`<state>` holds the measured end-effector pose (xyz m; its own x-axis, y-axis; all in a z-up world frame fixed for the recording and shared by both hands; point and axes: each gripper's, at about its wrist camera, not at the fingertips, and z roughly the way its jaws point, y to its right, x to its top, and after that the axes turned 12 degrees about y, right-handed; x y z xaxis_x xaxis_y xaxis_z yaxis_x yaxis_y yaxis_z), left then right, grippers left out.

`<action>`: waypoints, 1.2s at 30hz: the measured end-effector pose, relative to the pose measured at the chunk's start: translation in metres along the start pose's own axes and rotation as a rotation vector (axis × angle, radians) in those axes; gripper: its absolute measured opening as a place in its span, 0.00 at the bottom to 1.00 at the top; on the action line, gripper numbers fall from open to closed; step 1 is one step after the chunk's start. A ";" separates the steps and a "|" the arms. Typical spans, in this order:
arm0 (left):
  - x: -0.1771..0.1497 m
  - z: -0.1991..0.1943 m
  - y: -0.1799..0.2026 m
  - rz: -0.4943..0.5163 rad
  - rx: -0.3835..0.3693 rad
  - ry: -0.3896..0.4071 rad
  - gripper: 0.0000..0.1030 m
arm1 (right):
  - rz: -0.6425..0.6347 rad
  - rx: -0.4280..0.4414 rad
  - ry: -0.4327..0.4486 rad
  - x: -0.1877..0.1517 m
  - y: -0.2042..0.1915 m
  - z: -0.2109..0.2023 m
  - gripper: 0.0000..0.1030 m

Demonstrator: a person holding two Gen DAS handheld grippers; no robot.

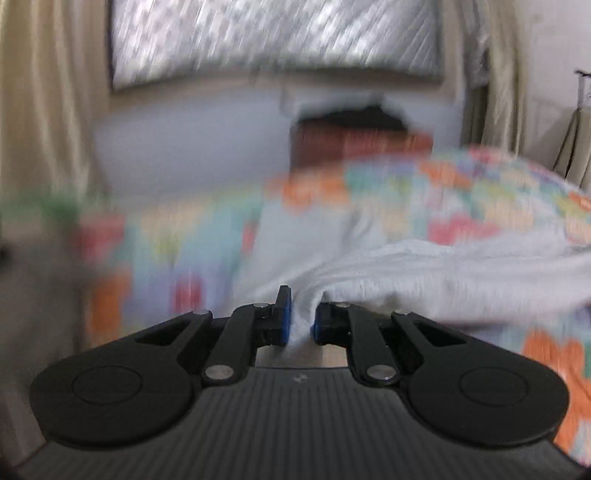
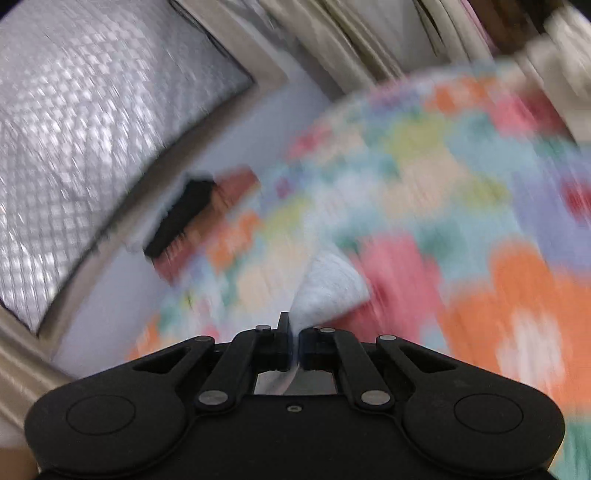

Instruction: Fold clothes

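A white garment (image 1: 424, 273) stretches from my left gripper (image 1: 302, 317) off to the right over a bed with a colourful patterned sheet (image 1: 166, 251). The left gripper is shut on a bunched edge of the garment between its blue pads. In the right wrist view my right gripper (image 2: 294, 341) is shut on another part of the white garment (image 2: 327, 291), a small fold of which sticks out ahead of the fingers. Both views are motion-blurred.
A window with frosted patterned glass (image 1: 273, 33) and beige curtains (image 1: 40, 110) stand behind the bed. A dark brown headboard or box (image 1: 354, 136) sits at the bed's far side by a pale wall. The sheet (image 2: 443, 184) fills the right wrist view.
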<state>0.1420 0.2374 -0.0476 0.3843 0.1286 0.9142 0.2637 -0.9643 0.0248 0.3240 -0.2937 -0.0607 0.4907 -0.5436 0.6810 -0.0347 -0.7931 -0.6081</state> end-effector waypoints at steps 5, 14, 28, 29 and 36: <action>-0.026 0.025 -0.017 -0.049 0.016 -0.115 0.10 | -0.024 -0.079 -0.091 -0.043 0.016 -0.002 0.05; 0.006 -0.023 -0.010 -0.088 -0.023 -0.046 0.12 | -0.150 0.027 0.079 0.002 -0.027 -0.056 0.04; -0.040 -0.025 -0.018 -0.194 -0.084 -0.265 0.31 | -0.351 -0.249 0.047 -0.074 0.025 -0.042 0.04; -0.041 -0.027 -0.015 -0.160 -0.066 -0.265 0.33 | -0.358 -0.249 0.048 -0.073 0.023 -0.044 0.04; -0.032 -0.049 -0.016 -0.102 -0.028 -0.132 0.29 | -0.440 -0.245 0.171 -0.050 -0.010 -0.064 0.02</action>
<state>0.0819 0.2377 -0.0571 0.4703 0.2539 0.8452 0.2833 -0.9505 0.1279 0.2441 -0.2760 -0.0622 0.3566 -0.1656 0.9194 -0.0701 -0.9861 -0.1505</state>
